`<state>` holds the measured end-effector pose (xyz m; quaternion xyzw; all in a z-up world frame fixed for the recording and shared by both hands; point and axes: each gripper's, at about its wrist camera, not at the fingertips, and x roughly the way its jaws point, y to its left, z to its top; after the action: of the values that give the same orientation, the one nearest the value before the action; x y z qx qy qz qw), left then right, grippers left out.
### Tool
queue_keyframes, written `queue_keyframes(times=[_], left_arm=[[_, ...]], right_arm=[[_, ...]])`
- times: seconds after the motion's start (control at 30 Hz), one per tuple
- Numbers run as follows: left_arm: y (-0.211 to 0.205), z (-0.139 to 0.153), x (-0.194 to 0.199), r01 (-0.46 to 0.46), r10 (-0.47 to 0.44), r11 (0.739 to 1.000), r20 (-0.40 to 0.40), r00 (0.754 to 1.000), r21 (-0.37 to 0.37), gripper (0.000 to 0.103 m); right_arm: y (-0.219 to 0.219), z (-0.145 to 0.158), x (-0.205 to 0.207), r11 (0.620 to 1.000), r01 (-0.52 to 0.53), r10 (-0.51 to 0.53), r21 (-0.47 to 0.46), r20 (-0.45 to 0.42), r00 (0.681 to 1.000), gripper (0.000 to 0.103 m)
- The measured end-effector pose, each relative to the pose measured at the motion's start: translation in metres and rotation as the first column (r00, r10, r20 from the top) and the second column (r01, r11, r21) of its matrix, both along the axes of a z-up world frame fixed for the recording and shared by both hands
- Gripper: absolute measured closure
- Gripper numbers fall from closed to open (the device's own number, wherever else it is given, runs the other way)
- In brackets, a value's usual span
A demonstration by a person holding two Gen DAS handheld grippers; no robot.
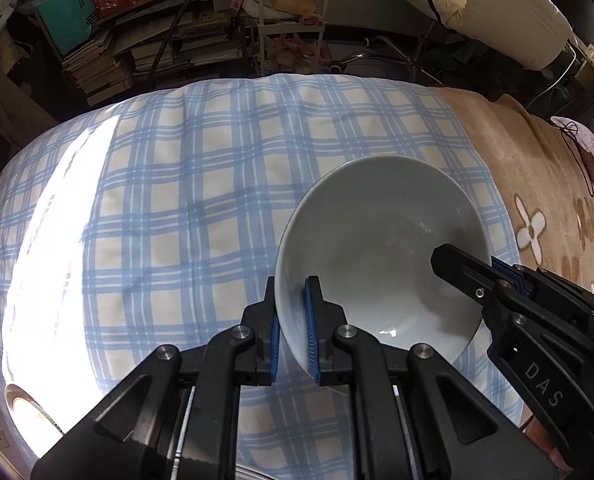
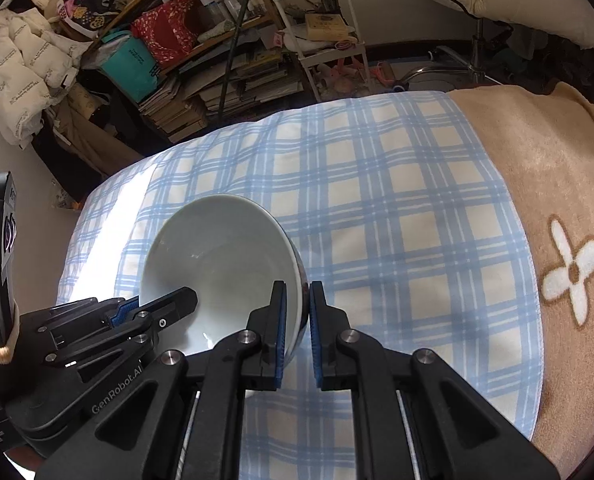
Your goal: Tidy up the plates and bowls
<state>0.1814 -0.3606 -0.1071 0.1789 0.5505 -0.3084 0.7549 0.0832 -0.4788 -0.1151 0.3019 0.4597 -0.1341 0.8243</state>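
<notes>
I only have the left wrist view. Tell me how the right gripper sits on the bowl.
Observer: The right gripper is shut on the bowl, its pads clamping the rim, one inside and one outside.
Operator: Report what lies beyond the bowl on that side.
Observer: Bare blue plaid cloth, then a tan blanket with a white flower.
Operator: Check the left gripper from there.
Observer: The left gripper grips the opposite rim, one finger inside the bowl.
</notes>
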Motion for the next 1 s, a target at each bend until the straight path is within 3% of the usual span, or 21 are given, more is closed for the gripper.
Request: queue_keyframes(times=[0.5, 1.0], left_arm=[[0.096, 0.059, -0.024, -0.086, 0.088, 0.996, 0.076, 0.993, -0.029, 0.091], [0.210, 0.093, -0.034, -0.214, 0.219, 0.976, 0.122, 0.968, -0.047, 0.091]], right_arm=[[0.079, 0.057, -0.009, 0.996, -0.082, 0.085, -0.030, 0.105, 0.991, 0.091], [0.176, 0.094, -0.001, 0.977, -0.207, 0.213, -0.050, 0.175, 0.961, 0.091]])
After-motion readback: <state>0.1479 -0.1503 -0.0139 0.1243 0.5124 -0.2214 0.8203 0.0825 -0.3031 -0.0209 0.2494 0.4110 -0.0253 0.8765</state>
